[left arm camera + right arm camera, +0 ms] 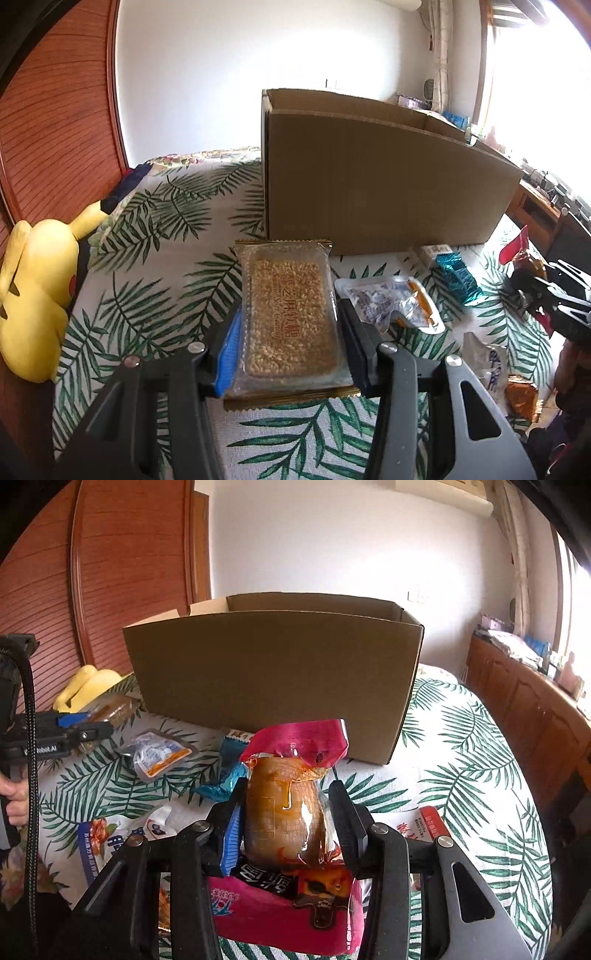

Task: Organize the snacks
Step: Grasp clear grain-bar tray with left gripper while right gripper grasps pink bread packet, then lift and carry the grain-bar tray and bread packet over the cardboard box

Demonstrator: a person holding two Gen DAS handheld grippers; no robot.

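My left gripper (290,314) is shut on a clear pack of sesame candy (290,314) with gold edges, held above the bed in front of the open cardboard box (376,184). My right gripper (286,805) is shut on a pink pouch with a brown snack (288,805) inside, held in front of the same box (273,679). The left gripper also shows in the right wrist view (79,734) at the left, and the right gripper shows in the left wrist view (554,295) at the right.
Loose snacks lie on the leaf-print bedspread (155,295): a clear and orange pouch (391,302), a teal foil pack (456,275), a blue and white bag (107,834), a red pack (424,827). A yellow plush toy (33,288) lies at left. A wooden cabinet (524,709) stands at right.
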